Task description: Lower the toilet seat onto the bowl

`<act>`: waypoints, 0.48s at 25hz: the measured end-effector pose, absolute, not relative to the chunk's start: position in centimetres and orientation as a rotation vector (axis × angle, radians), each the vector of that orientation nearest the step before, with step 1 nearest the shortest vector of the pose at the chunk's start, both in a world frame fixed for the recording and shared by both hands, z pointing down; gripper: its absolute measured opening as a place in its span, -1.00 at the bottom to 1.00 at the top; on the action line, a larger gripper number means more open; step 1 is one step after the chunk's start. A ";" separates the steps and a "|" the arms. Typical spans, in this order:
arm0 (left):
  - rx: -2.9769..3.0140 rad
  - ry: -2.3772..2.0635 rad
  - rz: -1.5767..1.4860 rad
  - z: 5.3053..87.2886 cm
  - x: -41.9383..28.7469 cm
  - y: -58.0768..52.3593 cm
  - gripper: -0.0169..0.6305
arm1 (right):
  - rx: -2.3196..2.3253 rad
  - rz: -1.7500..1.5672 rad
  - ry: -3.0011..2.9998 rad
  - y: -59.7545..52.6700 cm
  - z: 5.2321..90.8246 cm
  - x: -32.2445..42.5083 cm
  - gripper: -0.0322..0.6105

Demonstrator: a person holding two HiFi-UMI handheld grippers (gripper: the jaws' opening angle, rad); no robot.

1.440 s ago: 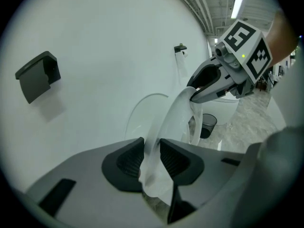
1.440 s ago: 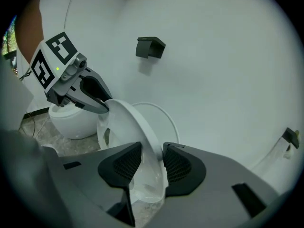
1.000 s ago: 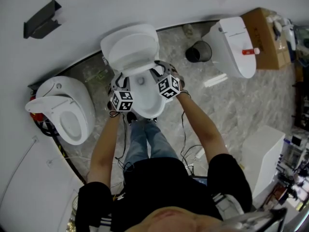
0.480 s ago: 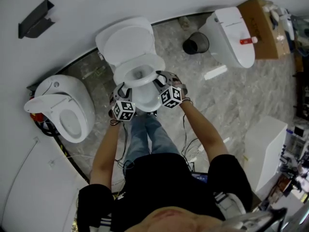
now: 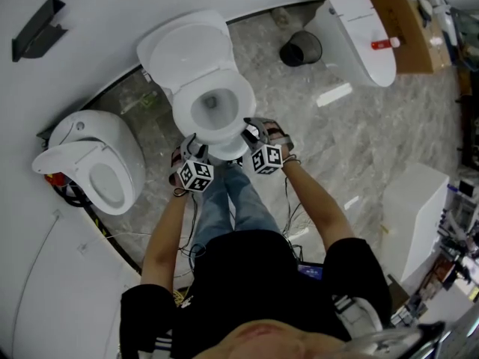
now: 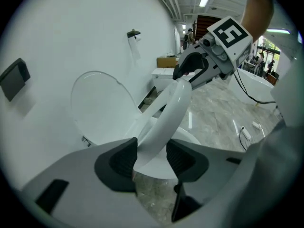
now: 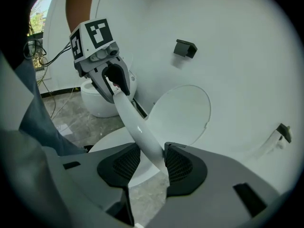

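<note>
Left gripper: I see jaws opening, toilet seat between them | Right gripper: I've clamped the same seat | Seat tilted over bowl

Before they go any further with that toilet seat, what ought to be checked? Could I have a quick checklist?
1. Right gripper clamped on the toilet seat: ok, the rim sits between its pads.
2. Left gripper clamped too: not ok, its jaws are opening with the rim between them.
3. Seat flat on the bowl: not ok, the gripper views seem to show a gap under it.
4. Lid leaning back, out of the way: ok.
5. Nothing lying on the bowl's rim: cannot tell, part of it is hidden.
</note>
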State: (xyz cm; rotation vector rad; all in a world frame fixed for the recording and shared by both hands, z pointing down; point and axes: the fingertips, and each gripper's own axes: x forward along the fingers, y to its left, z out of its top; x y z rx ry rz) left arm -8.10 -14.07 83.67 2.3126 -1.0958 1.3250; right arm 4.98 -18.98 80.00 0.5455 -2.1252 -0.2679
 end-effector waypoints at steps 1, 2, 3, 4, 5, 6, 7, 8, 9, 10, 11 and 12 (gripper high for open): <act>2.319 -1.068 1.355 84.2 -7.8 -13.4 -0.35 | 0.535 -0.271 -2.113 -18.3 80.6 5.3 -0.37; 2.324 -1.043 1.384 84.7 -7.5 -12.8 -0.35 | 0.523 -0.274 -2.101 -17.6 81.2 5.6 -0.36; 2.327 -1.021 1.412 85.3 -7.2 -12.2 -0.34 | 0.514 -0.278 -2.089 -16.9 81.7 5.9 -0.36; 2.331 -1.003 1.435 85.7 -7.0 -11.6 -0.33 | 0.509 -0.284 -2.079 -16.3 82.3 6.1 -0.35; 2.334 -0.985 1.455 86.2 -6.8 -11.1 -0.32 | 0.508 -0.291 -2.072 -15.8 82.8 6.3 -0.35; 2.340 -0.966 1.474 86.6 -6.7 -10.7 -0.32 | 0.509 -0.297 -2.066 -15.3 83.2 6.4 -0.35; 2.347 -0.943 1.491 87.0 -6.5 -10.4 -0.31 | 0.509 -0.302 -2.060 -15.0 83.6 6.5 -0.34; 2.355 -0.917 1.508 87.5 -6.4 -10.1 -0.30 | 0.505 -0.304 -2.055 -14.6 84.0 6.7 -0.34; 2.363 -0.893 1.521 87.9 -6.2 -9.8 -0.30 | 0.500 -0.303 -2.051 -14.3 84.3 6.8 -0.33; 2.367 -0.871 1.531 88.3 -6.1 -9.4 -0.29 | 0.493 -0.301 -2.047 -13.9 84.7 6.9 -0.32; 2.368 -0.852 1.537 88.6 -5.9 -9.1 -0.29 | 0.485 -0.297 -2.043 -13.5 85.2 7.1 -0.32; 2.367 -0.836 1.544 88.9 -5.8 -8.8 -0.27 | 0.477 -0.296 -2.038 -13.2 85.7 7.3 -0.30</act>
